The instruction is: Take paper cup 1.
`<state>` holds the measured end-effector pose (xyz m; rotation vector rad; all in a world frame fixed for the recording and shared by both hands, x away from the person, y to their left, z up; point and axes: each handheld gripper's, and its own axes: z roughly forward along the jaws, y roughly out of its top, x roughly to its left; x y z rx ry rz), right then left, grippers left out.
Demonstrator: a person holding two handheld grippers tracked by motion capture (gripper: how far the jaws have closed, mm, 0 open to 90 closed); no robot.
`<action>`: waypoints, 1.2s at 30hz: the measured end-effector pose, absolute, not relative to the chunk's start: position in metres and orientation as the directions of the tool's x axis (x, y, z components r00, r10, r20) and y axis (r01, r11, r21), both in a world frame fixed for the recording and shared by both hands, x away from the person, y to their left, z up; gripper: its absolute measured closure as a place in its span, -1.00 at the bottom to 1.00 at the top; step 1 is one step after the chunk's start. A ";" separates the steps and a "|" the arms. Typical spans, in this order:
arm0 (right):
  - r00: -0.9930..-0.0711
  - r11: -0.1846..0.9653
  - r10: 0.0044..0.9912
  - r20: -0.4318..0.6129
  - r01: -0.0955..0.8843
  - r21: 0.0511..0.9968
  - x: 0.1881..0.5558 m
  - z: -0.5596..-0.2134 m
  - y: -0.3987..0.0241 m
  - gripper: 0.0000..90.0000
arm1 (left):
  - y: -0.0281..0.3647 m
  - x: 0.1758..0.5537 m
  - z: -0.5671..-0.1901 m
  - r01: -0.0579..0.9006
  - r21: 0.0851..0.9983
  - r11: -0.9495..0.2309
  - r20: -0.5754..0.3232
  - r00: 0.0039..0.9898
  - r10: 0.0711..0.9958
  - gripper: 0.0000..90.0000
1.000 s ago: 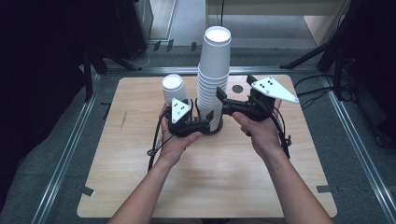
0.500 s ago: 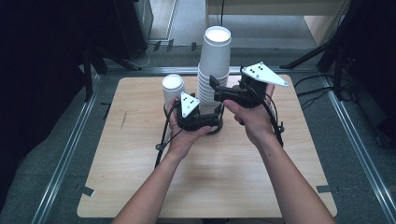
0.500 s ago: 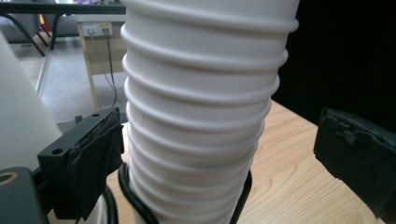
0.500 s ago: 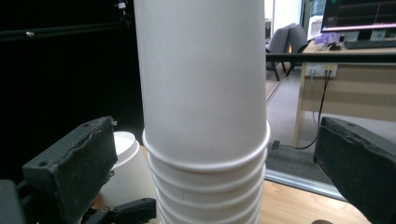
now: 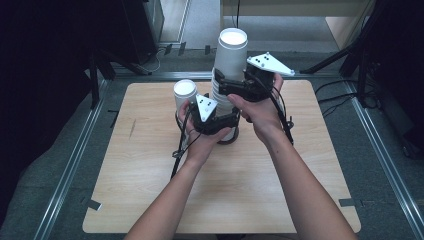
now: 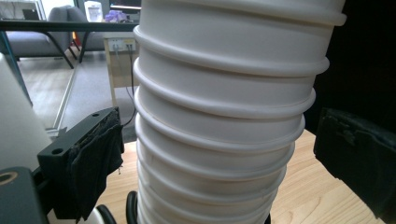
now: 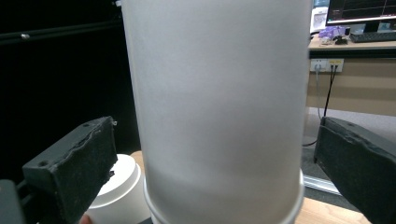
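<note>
Centrally placed toward the far side of the wooden tabletop (image 5: pixel 150 190), a tall stack of white paper cups (image 5: pixel 227 65) stands upright, its topmost cup rising well above the ringed rims nested beneath it. Both tools bracket this stack at different heights. Low down, the left tool (image 5: pixel 231 120) reaches in from the person's left hand (image 5: pixel 200 142), its jaws spread to either side of the ribbed lower section; the left gripper view shows the black pads standing clear of the cup walls (image 6: pixel 219 116), with a gap on each side. Higher up, the right tool (image 5: pixel 222 87), held in the right hand (image 5: pixel 260 112), faces the smooth wall of the top cup (image 7: pixel 215 93); in the right gripper view its jaws are likewise spread, one on each side of the cup and not touching it. A grey three-cornered plate (image 5: pixel 269 63) sits on top of the right tool, and a smaller one (image 5: pixel 206 105) on the left tool. Just beside the stack, on its left in the high view, a single white cup (image 5: pixel 185 92) stands upright, apart from the pile. Black cables (image 5: pixel 177 150) trail from the left tool across the tabletop. Beyond the tabletop, a desk with a monitor (image 7: pixel 359 11) is visible in the background.
</note>
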<state>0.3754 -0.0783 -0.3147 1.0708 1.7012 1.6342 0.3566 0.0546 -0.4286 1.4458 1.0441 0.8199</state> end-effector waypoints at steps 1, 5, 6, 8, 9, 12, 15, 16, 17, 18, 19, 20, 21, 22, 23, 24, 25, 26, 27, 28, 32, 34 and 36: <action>-0.534 -0.051 0.835 0.136 0.172 0.984 0.377 -0.315 -0.077 -1.00 | 0.054 0.357 -0.429 0.154 0.988 0.010 -0.066 0.364 0.929 -0.96; -0.523 -0.054 0.840 0.143 0.181 0.982 0.382 -0.315 -0.072 -1.00 | 0.048 0.360 -0.431 0.159 0.987 0.017 -0.073 0.356 0.932 -0.96; -0.521 -0.052 0.842 0.142 0.183 0.982 0.383 -0.316 -0.071 -1.00 | 0.047 0.360 -0.431 0.161 0.987 0.016 -0.072 0.346 0.935 -0.96; -0.519 -0.047 0.843 0.140 0.190 0.981 0.386 -0.317 -0.068 -1.00 | 0.046 0.361 -0.432 0.163 0.986 0.015 -0.071 0.342 0.937 -0.96; -0.519 -0.047 0.843 0.140 0.190 0.981 0.386 -0.317 -0.068 -1.00 | 0.046 0.361 -0.432 0.163 0.986 0.014 -0.070 0.340 0.938 -0.96; -0.510 -0.063 0.844 0.163 0.207 0.976 0.394 -0.319 -0.067 -0.86 | 0.046 0.364 -0.432 0.168 0.986 0.010 -0.065 0.331 0.941 -0.93; -0.504 -0.058 0.851 0.151 0.196 0.979 0.395 -0.321 -0.066 -0.77 | 0.046 0.363 -0.432 0.168 0.986 0.010 -0.066 0.332 0.941 -0.92; -0.500 -0.057 0.853 0.146 0.189 0.980 0.395 -0.321 -0.065 -0.76 | 0.047 0.363 -0.432 0.168 0.986 0.009 -0.065 0.333 0.941 -0.92; -0.500 -0.057 0.853 0.146 0.189 0.980 0.395 -0.321 -0.065 -0.76 | 0.047 0.363 -0.432 0.168 0.986 0.009 -0.065 0.333 0.941 -0.92; -0.502 -0.058 0.853 0.145 0.185 0.981 0.395 -0.322 -0.065 -0.75 | 0.047 0.363 -0.433 0.166 0.986 0.008 -0.064 0.335 0.940 -0.91; -0.502 -0.058 0.853 0.145 0.185 0.981 0.395 -0.322 -0.065 -0.75 | 0.047 0.363 -0.433 0.166 0.986 0.008 -0.064 0.335 0.940 -0.91; -0.499 -0.054 0.856 0.135 0.174 0.983 0.394 -0.321 -0.065 -0.75 | 0.047 0.363 -0.432 0.165 0.986 0.007 -0.063 0.335 0.940 -0.91; -0.499 -0.054 0.856 0.135 0.174 0.983 0.394 -0.321 -0.065 -0.75 | 0.047 0.363 -0.432 0.165 0.986 0.007 -0.063 0.335 0.940 -0.91; -0.498 -0.053 0.857 0.132 0.169 0.984 0.394 -0.321 -0.065 -0.75 | 0.047 0.363 -0.432 0.165 0.986 0.007 -0.062 0.336 0.940 -0.91; -0.499 -0.060 0.856 0.136 0.166 0.984 0.393 -0.318 -0.065 -0.75 | 0.047 0.363 -0.432 0.165 0.986 0.007 -0.063 0.336 0.940 -0.90; -0.499 -0.059 0.856 0.134 0.163 0.985 0.393 -0.318 -0.065 -0.75 | 0.047 0.363 -0.432 0.165 0.986 0.009 -0.065 0.337 0.939 -0.90; -0.499 -0.059 0.856 0.134 0.163 0.985 0.393 -0.318 -0.065 -0.75 | 0.047 0.363 -0.432 0.165 0.986 0.009 -0.065 0.337 0.939 -0.90; -0.498 -0.062 0.857 0.133 0.156 0.986 0.393 -0.316 -0.066 -0.75 | 0.047 0.363 -0.432 0.165 0.986 0.008 -0.064 0.337 0.939 -0.90; -0.498 -0.062 0.857 0.133 0.156 0.986 0.393 -0.316 -0.066 -0.75 | 0.047 0.363 -0.432 0.165 0.986 0.008 -0.064 0.337 0.939 -0.90; -0.498 -0.069 0.856 0.138 0.154 0.986 0.393 -0.315 -0.066 -0.75 | 0.047 0.363 -0.432 0.164 0.986 0.010 -0.065 0.336 0.939 -0.90; -0.499 -0.074 0.856 0.133 0.136 0.988 0.392 -0.314 -0.067 -0.73 | 0.047 0.363 -0.432 0.164 0.986 0.011 -0.066 0.337 0.939 -0.90; -0.512 -0.082 0.850 0.127 0.110 0.991 0.390 -0.310 -0.068 -0.72 | 0.047 0.363 -0.432 0.168 0.986 0.011 -0.068 0.337 0.939 -0.90; -0.509 -0.078 0.853 0.116 0.095 0.992 0.389 -0.307 -0.068 -0.71 | 0.047 0.363 -0.432 0.170 0.985 0.005 -0.063 0.340 0.938 -0.90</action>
